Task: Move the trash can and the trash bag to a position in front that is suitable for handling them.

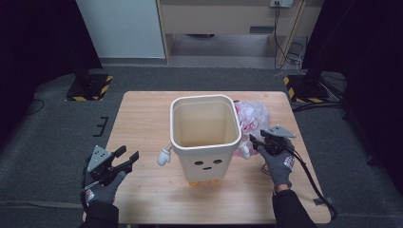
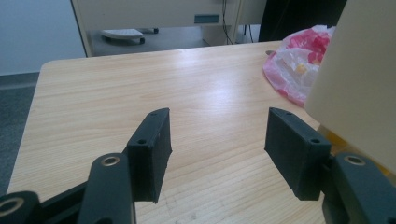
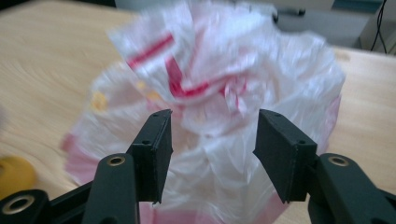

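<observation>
A cream waste bin (image 1: 204,164) with a drawn face, small white arms and orange feet stands in the middle of the wooden table (image 1: 142,118). Behind it to the right lies a crumpled clear plastic bag with red and pink print (image 1: 253,115). My right gripper (image 1: 253,142) is just right of the bin, open and pointing at the bag (image 3: 219,88); the bag bulges close in front of its jaws (image 3: 212,140), and the pads do not press on it. My left gripper (image 1: 128,153) hovers open over the table's front left corner, nothing between its jaws (image 2: 217,140). The bin's wall (image 2: 359,84) and the bag (image 2: 299,65) show to its right.
Grey carpet surrounds the table. Dark stands with yellow-black striped bases (image 1: 90,86) sit at the back left and back right, and a light wooden cabinet (image 1: 223,19) with cables stands behind. Bare tabletop stretches left of the bin.
</observation>
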